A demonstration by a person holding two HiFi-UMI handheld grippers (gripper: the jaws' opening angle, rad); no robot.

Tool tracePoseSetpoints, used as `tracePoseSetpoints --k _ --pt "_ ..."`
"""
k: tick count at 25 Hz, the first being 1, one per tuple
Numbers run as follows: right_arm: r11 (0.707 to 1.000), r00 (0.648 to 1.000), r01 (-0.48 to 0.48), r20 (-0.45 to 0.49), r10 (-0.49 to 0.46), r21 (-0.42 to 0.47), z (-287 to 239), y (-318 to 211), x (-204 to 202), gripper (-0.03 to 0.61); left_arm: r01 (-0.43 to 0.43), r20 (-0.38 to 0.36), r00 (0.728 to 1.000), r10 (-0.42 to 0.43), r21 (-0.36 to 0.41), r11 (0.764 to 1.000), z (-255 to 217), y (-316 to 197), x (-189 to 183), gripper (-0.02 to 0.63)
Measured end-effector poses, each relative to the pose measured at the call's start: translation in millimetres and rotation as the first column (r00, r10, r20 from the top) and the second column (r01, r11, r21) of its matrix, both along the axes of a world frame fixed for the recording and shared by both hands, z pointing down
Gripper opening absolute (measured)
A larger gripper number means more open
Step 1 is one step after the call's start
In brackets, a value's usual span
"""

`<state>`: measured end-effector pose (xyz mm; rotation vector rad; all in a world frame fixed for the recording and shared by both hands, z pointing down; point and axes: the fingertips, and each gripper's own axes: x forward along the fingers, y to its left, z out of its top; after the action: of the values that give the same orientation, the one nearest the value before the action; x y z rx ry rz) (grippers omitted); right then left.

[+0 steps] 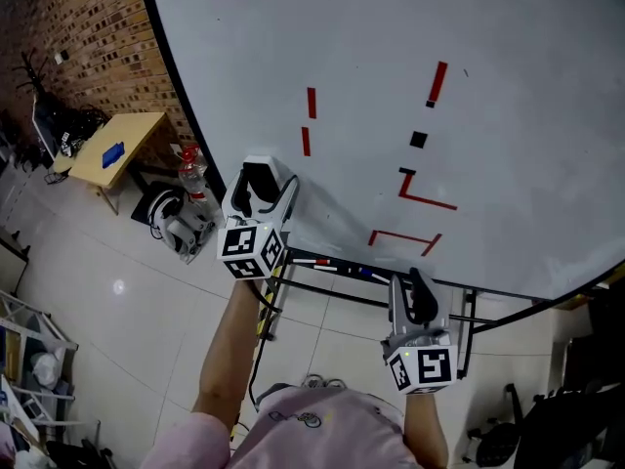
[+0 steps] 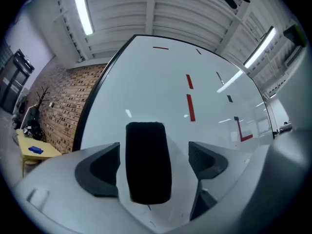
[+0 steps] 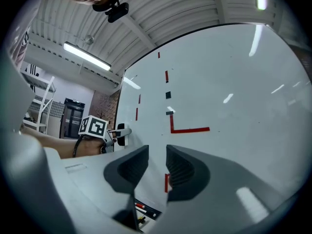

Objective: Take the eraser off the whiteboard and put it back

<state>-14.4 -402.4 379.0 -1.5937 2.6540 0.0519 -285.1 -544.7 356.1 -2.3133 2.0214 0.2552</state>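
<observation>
A black eraser (image 2: 147, 162) sits against the whiteboard (image 2: 146, 89), near its lower left edge. My left gripper (image 2: 153, 147) is open around it, with a gap showing between each pad and the eraser's sides. From the head view the left gripper (image 1: 260, 176) points at the board, and the eraser (image 1: 253, 190) shows dark between its jaws. My right gripper (image 1: 418, 283) is lower and to the right, just below the board's bottom edge. Its jaws (image 3: 157, 167) stand nearly together with nothing between them. The right gripper view also catches the left gripper (image 3: 113, 133) at the board.
Red tape strips (image 1: 311, 103) and small black squares (image 1: 418, 140) mark the whiteboard. A marker tray (image 1: 332, 265) with pens runs under its bottom edge. On the floor to the left are a wooden table (image 1: 127, 135), a water bottle (image 1: 192, 172) and a brick wall (image 1: 88, 37).
</observation>
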Motion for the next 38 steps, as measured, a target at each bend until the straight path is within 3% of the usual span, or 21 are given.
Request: tracePoseSetpoints --k 9,11,17,25,32,38 --pt "1.000 0.999 0.014 -0.035 -0.013 0.009 1.4 4.8 2.0 0.104 0.012 -0.012 1.000 -0.011 0.046 0.999 6.5 -6.1 -6.6 0.433" --pt "1.000 0.999 0.017 -0.038 -0.017 0.008 1.8 6.4 2.8 0.104 -0.005 -0.019 1.000 0.005 0.031 1.000 7.5 -3.0 -11.3 0.287" --pt "1.000 0.999 0.024 -0.030 -0.024 0.002 0.8 12.6 3.0 0.104 -0.012 0.003 1.000 0.012 0.065 0.998 -2.3 27.9 -12.3 0.292" --pt "0.999 0.999 0.038 -0.001 -0.038 -0.026 11.1 25.5 -14.0 0.104 -0.069 -0.009 0.997 0.071 0.152 0.986 -26.5 152.3 -9.3 0.293" --pt "0.999 0.999 0.032 0.007 -0.032 -0.022 15.0 58.4 -30.6 0.104 -0.075 0.004 0.997 0.075 0.177 0.981 -30.7 195.0 -24.5 0.293" --pt "1.000 1.000 0.005 0.024 -0.005 -0.021 13.8 82.7 -12.5 0.104 -0.073 -0.036 0.996 0.080 0.166 0.983 -20.3 235.1 -23.3 0.295"
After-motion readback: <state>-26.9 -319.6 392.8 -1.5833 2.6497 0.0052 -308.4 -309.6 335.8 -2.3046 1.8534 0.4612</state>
